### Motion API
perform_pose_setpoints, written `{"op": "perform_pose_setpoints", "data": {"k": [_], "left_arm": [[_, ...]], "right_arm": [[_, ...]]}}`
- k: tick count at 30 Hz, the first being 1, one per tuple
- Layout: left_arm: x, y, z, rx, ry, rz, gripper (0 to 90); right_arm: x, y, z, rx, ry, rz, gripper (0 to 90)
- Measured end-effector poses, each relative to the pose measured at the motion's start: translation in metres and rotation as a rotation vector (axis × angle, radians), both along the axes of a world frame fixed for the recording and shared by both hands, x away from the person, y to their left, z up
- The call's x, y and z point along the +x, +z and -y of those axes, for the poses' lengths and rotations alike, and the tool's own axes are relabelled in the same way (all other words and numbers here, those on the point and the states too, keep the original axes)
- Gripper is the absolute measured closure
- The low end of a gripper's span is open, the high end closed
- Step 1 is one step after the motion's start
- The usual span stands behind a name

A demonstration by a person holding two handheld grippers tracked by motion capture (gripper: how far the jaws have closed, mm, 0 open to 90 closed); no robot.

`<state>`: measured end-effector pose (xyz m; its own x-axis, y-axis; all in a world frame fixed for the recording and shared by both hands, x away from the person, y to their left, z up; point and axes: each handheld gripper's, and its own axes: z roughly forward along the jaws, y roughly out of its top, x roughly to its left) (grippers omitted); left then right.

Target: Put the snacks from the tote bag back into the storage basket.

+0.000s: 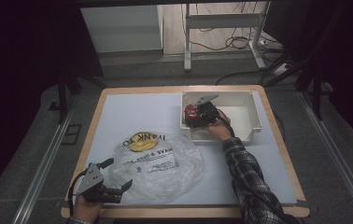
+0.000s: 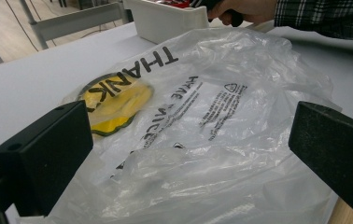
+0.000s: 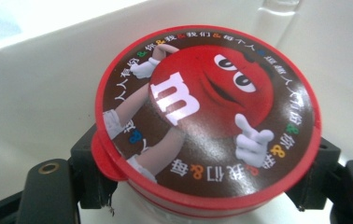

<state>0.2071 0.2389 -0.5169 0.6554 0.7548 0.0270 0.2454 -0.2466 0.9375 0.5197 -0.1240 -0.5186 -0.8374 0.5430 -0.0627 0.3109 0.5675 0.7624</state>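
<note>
So the right gripper (image 1: 194, 113) is down inside the white bin (image 1: 254, 122) at the far right part of the table (image 1: 118, 107), and its two black jaws are clamped on either side of a round candy tub (image 3: 207, 116), just under the red lid. You can see it really well in the right gripper view: red rim, brown top, a big red cartoon candy character with white gloves, ring of small coloured lettering around the edge. The tub sits near the bin's left wall, upright as far as I can tell. The person's plaid sleeve (image 1: 247, 172) runs up from the bottom edge to that hand. The left gripper (image 1: 114, 173) is over at the near left corner of the table with its jaws spread wide and nothing pinched between them; they sit right at the near edge of a crumpled clear plastic bag (image 1: 158, 163) with black print on it. Something flat and yellow (image 2: 114, 105) lies inside the bag at its far left side, showing through the plastic.
</note>
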Motion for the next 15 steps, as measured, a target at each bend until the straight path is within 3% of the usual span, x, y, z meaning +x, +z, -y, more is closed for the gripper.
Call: {"op": "perform_pose_setpoints", "data": {"k": [15], "left_arm": [[-0.0001, 0.0001, 0.0001, -0.001, 0.0, 0.001, 0.0]], "right_arm": [[-0.0009, 0.0024, 0.0012, 0.01, -0.017, 0.004, 21.0]]}}
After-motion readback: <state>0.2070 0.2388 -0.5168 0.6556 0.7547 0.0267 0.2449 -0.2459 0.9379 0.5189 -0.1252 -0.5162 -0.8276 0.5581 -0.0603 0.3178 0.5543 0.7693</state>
